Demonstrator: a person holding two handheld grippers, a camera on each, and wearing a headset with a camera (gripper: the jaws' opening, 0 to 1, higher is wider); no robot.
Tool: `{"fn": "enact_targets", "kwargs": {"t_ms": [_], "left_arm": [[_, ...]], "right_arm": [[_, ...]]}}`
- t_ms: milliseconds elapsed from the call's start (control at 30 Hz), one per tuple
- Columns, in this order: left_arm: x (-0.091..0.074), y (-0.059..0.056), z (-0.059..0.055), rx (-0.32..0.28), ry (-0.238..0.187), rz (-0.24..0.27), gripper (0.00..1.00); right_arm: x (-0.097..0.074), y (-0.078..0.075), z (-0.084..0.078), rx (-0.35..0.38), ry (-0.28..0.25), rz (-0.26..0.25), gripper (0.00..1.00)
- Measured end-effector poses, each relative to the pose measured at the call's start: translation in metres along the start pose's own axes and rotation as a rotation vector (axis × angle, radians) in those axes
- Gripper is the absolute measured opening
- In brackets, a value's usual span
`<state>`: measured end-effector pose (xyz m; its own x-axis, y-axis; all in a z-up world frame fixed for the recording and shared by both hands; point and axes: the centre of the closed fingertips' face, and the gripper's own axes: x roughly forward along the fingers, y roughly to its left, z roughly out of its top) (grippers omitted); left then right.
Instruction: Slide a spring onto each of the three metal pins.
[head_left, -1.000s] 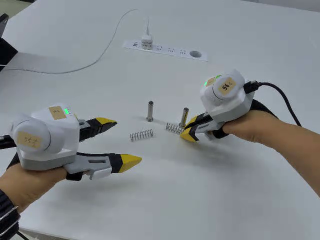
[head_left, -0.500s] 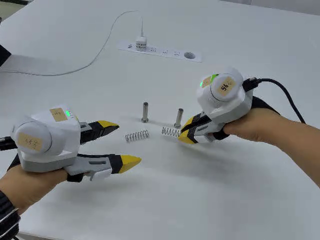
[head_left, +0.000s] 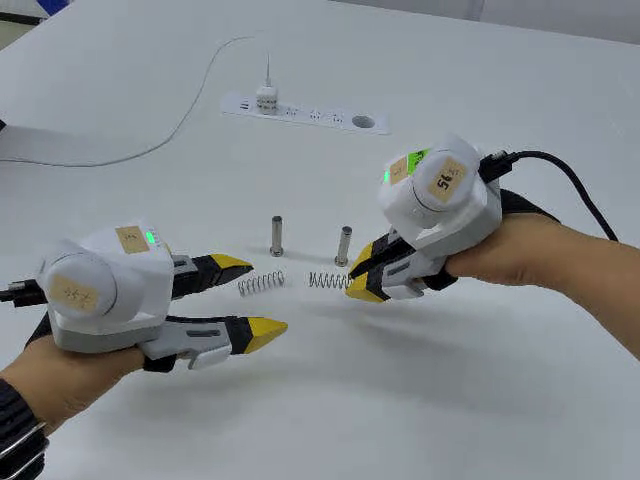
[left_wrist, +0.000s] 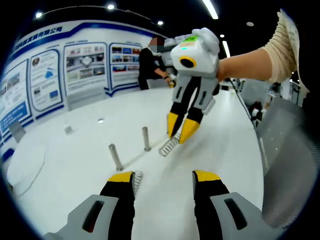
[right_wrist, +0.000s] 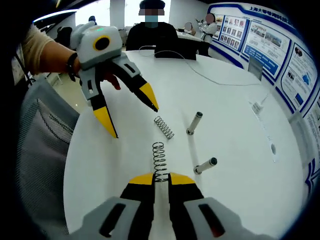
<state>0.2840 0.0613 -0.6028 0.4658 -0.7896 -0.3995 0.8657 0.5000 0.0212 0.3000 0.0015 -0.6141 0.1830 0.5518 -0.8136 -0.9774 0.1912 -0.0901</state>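
Two upright metal pins (head_left: 276, 236) (head_left: 343, 246) stand mid-table. My right gripper (head_left: 358, 282) is shut on one end of a spring (head_left: 328, 281), which sticks out level toward the left, just in front of the right-hand pin. The right gripper view has that spring (right_wrist: 159, 160) rising from my right gripper (right_wrist: 161, 179), with the pins (right_wrist: 194, 123) (right_wrist: 205, 165) to its right. A second spring (head_left: 260, 284) lies loose on the table. My left gripper (head_left: 250, 296) is open, its tips on either side of that spring's near end (left_wrist: 137, 177).
A white power strip (head_left: 300, 113) with a plug (head_left: 266, 99) and its cable (head_left: 180, 125) lies at the far side of the white table. A black cable (head_left: 560, 165) trails from the right gripper. People sit beyond the table (right_wrist: 150, 30).
The head camera has shifted. My open left gripper has come closer to the loose spring. The right gripper still holds its spring by the right-hand pin.
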Motion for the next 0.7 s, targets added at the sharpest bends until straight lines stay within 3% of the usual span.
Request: {"fn": "enact_targets", "kwargs": {"t_ms": [300, 700], "left_arm": [[0.008, -0.011, 0.003, 0.046, 0.015, -0.039, 0.42], [0.017, -0.02, 0.005, 0.09, 0.011, -0.078, 0.29]], "right_arm": [[-0.001, 0.011, 0.012, -0.054, 0.002, 0.035, 0.11], [0.001, 0.025, 0.011, -0.124, 0.057, 0.081, 0.11]]}}
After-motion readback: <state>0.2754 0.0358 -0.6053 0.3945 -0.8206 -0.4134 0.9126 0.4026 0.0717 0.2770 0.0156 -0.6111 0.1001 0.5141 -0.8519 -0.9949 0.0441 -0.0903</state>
